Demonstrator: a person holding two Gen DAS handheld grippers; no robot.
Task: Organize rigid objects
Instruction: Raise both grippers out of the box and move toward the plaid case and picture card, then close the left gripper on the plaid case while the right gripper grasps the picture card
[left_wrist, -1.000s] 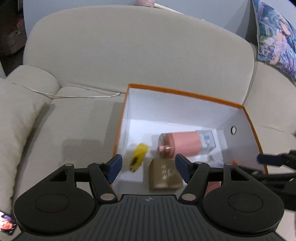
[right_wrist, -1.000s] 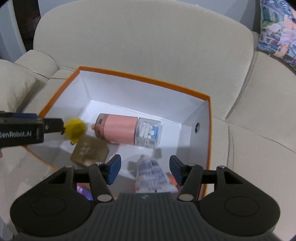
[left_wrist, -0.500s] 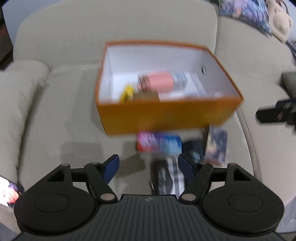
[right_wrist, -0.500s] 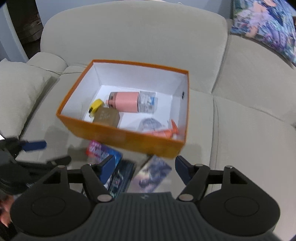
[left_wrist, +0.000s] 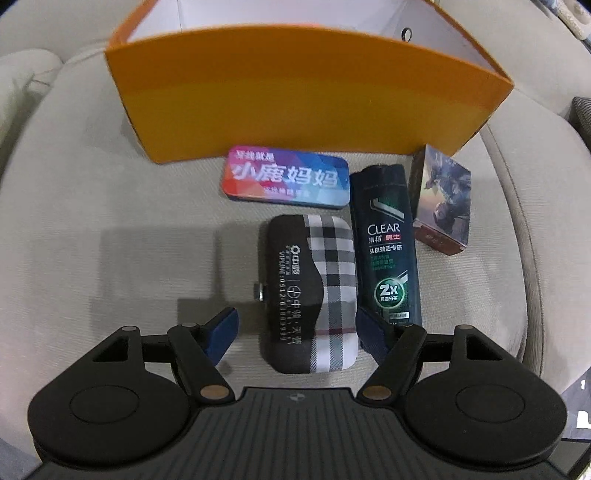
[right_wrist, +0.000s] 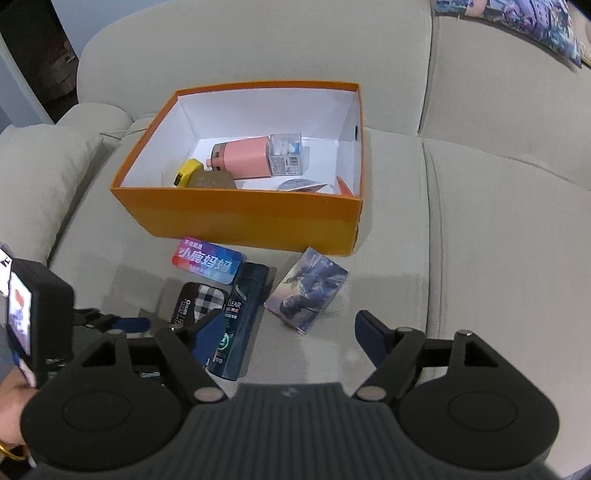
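Straddling a plaid case (left_wrist: 312, 291), left hand-held gripper (left_wrist: 297, 330) spread wide, right hand-held gripper (right_wrist: 288, 334) wide, empty, only its view revealing orange box (right_wrist: 236, 218) holding pink bottle (right_wrist: 242, 158), yellow tape (right_wrist: 186, 171).

Beige sofa seat (right_wrist: 480, 258) carrying an orange box (right_wrist: 240, 218) mid-frame; below it, 4 items directly on the cushion: colourful tin (right_wrist: 208, 264), plaid case (left_wrist: 314, 291), dark shampoo bottle (left_wrist: 389, 243), picture box (right_wrist: 306, 290).

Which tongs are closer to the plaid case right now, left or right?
Left. The left tongs are open and straddle the plaid case. The right tongs hang open farther off, past the shampoo bottle, nearer the picture box.
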